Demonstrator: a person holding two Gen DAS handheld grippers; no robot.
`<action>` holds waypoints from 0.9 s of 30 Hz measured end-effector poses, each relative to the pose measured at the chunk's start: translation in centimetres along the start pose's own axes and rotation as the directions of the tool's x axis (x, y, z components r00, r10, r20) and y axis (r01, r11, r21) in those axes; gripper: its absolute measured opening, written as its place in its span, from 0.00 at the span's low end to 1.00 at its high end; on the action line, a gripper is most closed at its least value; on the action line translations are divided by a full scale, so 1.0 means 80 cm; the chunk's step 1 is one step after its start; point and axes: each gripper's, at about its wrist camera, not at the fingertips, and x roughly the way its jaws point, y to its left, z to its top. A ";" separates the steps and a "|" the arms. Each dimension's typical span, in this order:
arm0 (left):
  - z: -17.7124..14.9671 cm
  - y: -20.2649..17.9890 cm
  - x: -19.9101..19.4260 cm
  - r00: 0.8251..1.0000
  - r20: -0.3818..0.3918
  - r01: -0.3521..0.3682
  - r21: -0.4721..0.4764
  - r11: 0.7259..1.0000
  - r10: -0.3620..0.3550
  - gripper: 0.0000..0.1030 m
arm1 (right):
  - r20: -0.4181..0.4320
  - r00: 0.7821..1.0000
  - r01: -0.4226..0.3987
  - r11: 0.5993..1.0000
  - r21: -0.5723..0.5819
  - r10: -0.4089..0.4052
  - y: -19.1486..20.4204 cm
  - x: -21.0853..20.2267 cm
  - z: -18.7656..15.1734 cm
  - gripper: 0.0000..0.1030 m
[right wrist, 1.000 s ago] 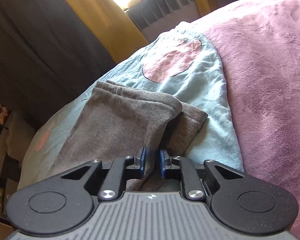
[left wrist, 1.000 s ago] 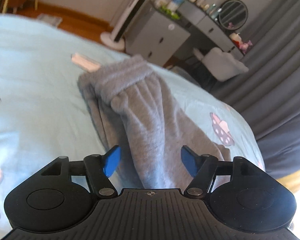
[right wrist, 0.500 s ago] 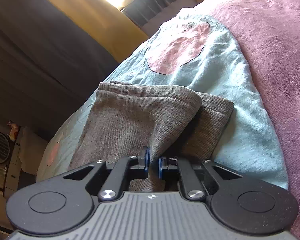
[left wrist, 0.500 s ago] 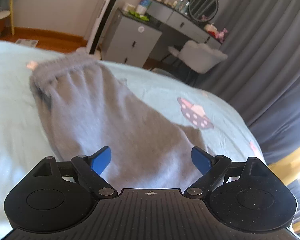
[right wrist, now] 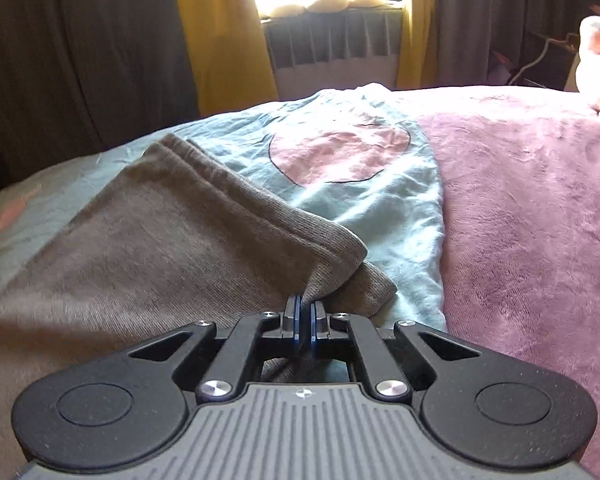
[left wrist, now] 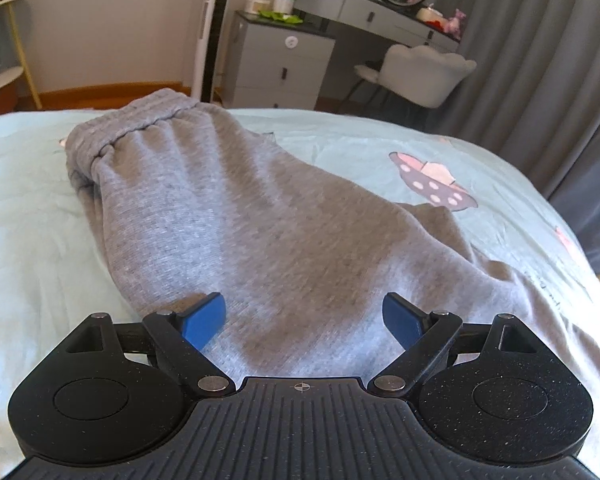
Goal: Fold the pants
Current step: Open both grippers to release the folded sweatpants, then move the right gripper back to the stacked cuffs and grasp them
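the pants are laid lengthwise on the bed, waistband far from the left tongs, spread wide above the cloth; the right tongs have just been closing, clenched on a leg hem.

Left wrist view: taken from behind the black left gripper, low and close over the bed, angled downward along the grey knitted pants toward their elastic waistband; a grey dressing table with round mirror is seen beyond the light blue printed bedsheet.

Right wrist view: taken from behind the black right gripper, close over the pants' hem end, faced toward a bright window with yellow curtains.

Shared between views: pants and bedsheet only.
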 end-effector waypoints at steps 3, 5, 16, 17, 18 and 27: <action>-0.002 -0.004 -0.002 1.000 0.012 -0.005 0.024 1.000 0.004 0.89 | 0.067 0.994 0.089 0.992 -0.089 -0.083 0.010 -0.024 0.001 0.16; -0.002 -0.006 -0.001 1.000 0.022 -0.008 0.040 0.999 0.007 0.89 | 0.123 0.980 0.168 0.981 -0.092 -0.156 0.012 -0.043 0.004 0.18; 0.005 0.008 0.016 0.985 0.033 -0.171 0.013 0.985 0.171 0.84 | 0.049 0.893 -0.386 0.817 -0.429 0.448 0.230 -0.135 -0.004 0.40; 0.006 0.010 0.015 0.976 0.047 -0.214 0.004 0.977 0.214 0.84 | -0.006 0.863 -0.449 0.763 -0.465 0.505 0.263 -0.138 -0.015 0.41; 0.007 0.013 0.015 0.969 0.061 -0.240 -0.010 0.971 0.240 0.84 | -0.065 0.835 -0.503 0.711 -0.491 0.546 0.297 -0.140 -0.025 0.42; 0.007 0.072 0.029 0.914 -0.001 -0.394 -0.234 0.889 0.405 0.92 | -0.421 0.656 -0.715 0.337 -0.613 0.627 0.553 -0.151 -0.124 0.47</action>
